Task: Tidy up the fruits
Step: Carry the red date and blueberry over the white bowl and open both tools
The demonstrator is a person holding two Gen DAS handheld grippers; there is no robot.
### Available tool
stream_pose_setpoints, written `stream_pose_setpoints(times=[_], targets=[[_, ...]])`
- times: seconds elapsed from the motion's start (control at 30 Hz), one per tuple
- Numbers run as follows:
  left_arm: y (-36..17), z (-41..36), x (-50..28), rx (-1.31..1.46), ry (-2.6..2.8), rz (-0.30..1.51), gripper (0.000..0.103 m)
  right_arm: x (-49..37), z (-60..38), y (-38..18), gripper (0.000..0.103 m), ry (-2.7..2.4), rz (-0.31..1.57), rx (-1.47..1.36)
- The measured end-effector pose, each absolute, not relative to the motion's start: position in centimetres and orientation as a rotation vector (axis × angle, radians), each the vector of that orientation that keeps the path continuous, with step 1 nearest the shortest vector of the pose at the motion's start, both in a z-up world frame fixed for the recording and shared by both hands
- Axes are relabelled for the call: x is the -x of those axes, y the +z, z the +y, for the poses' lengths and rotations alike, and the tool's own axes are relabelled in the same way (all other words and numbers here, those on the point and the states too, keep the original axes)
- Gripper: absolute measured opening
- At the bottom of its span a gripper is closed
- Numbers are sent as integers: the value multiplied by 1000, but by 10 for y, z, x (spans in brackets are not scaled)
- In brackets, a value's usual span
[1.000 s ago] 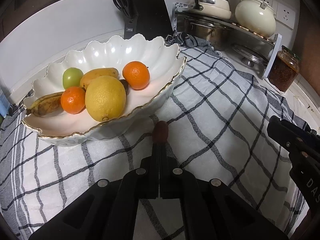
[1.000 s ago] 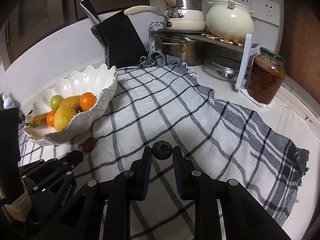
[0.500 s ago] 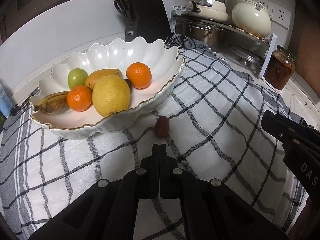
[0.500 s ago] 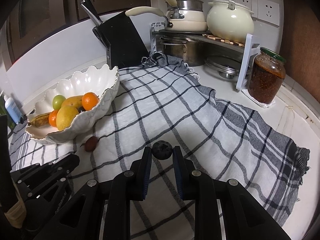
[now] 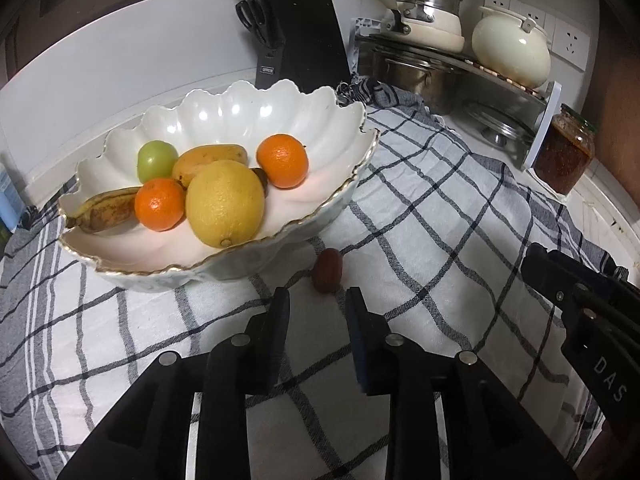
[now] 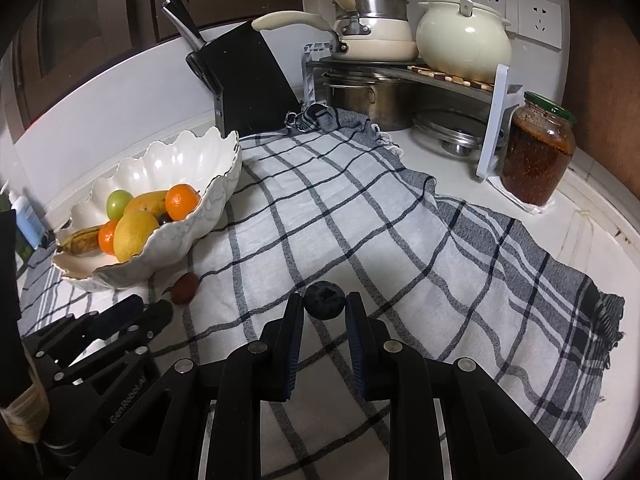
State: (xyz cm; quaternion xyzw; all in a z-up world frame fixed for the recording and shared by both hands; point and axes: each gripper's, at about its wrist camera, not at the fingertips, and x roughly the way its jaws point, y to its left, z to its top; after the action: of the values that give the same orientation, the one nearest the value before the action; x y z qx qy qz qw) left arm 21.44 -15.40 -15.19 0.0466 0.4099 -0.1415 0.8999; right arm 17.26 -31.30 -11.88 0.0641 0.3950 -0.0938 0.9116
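Since the earlier frame, left gripper (image 5: 316,304) jaws are opening just short of the brown fruit (image 5: 327,270) beside the bowl (image 5: 224,268); it could roll if nudged. Right gripper (image 6: 323,308) pinches the blueberry (image 6: 324,299); squeezing risks bruising.

Small reddish-brown fruit (image 5: 327,270) beside bowl (image 5: 224,120)
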Motion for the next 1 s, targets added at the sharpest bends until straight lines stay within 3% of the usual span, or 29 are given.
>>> stream_pose_setpoints(times=[0.83, 1.0], targets=[[-169, -168, -245, -122, -322, 886, 29, -185, -321, -131, 23, -190, 843, -159], [-171, -170, -248, -129, -328, 897, 20, -187, -321, -133, 23, -191, 846, -157]])
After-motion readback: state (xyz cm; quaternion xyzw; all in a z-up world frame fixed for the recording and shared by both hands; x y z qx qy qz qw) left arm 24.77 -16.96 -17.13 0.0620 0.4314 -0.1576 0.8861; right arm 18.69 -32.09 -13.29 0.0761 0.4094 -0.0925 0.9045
